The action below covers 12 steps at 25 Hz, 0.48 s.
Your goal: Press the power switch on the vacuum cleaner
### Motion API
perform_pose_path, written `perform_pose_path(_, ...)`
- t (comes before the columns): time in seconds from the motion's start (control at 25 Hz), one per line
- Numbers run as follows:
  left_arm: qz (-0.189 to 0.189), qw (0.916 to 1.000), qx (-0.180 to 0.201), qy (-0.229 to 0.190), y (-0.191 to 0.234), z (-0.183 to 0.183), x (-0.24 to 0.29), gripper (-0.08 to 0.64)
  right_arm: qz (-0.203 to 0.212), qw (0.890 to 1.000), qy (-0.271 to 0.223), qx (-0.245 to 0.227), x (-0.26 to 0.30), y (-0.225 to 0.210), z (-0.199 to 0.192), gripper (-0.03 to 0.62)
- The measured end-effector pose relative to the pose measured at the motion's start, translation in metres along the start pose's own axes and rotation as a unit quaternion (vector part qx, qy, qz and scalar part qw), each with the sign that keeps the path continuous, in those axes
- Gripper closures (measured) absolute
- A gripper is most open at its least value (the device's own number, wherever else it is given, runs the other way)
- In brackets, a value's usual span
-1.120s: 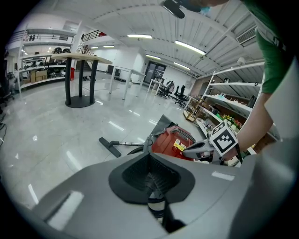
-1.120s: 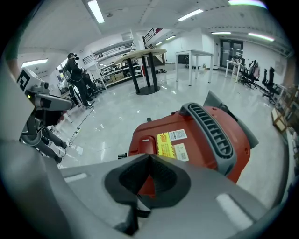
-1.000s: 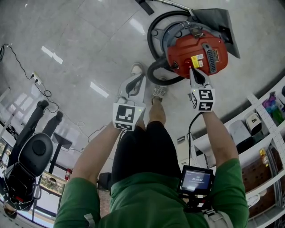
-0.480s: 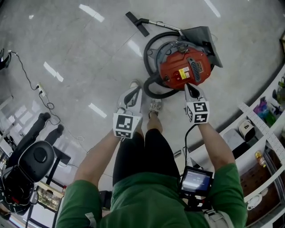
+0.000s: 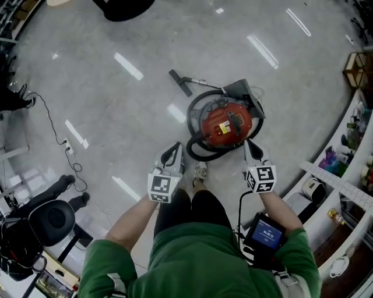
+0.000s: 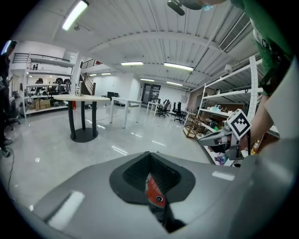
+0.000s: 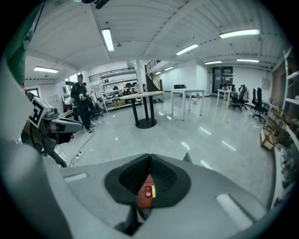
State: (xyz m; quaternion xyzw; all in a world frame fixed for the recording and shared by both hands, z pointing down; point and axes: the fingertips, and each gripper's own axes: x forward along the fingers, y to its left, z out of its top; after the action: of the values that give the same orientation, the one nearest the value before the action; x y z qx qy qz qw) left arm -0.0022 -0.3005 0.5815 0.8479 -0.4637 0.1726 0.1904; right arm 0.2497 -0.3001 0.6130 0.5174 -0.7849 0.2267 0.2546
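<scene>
The red vacuum cleaner (image 5: 226, 123) sits on the floor ahead of my feet, its black hose (image 5: 195, 125) looped round it and its wand and nozzle (image 5: 182, 83) lying to the far left. My left gripper (image 5: 176, 146) is held above the floor to the left of the hose, shut and empty. My right gripper (image 5: 248, 143) hangs just short of the vacuum's near right side, shut and apart from it. A sliver of red body (image 6: 152, 189) shows below the left gripper's (image 6: 149, 154) closed jaws. The red body with a small round button (image 7: 146, 192) shows below the right gripper (image 7: 149, 156).
A power strip and cable (image 5: 69, 149) lie on the floor at left. A black wheeled machine (image 5: 46, 218) stands at lower left. Shelving (image 5: 341, 186) with goods runs along the right. A round table base (image 5: 123, 7) is at the far top. My shoe (image 5: 200, 171) is near the hose.
The view has risen, so the vacuum looks smaller and farther. My right gripper, earlier against the vacuum's near side, has drawn back from it. The left gripper has stayed beside the hose.
</scene>
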Motion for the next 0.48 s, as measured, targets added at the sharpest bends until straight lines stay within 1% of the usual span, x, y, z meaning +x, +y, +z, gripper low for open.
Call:
perform_pose_path(0.2, 0.009, 0.9990, 0.004, -0.043, -0.011, 0.045, -0.035, 0.560, -0.012, 0.998, -0.056, 0.005, -0.048, 0.007, 0.045, 0.589)
perform_pose_path(0.48, 0.034, 0.9946, -0.001, -0.098, -0.016, 0.091, -0.082, 0.560, -0.019, 0.992, -0.125, 0.016, -0.106, 0.032, 0.091, 0.589)
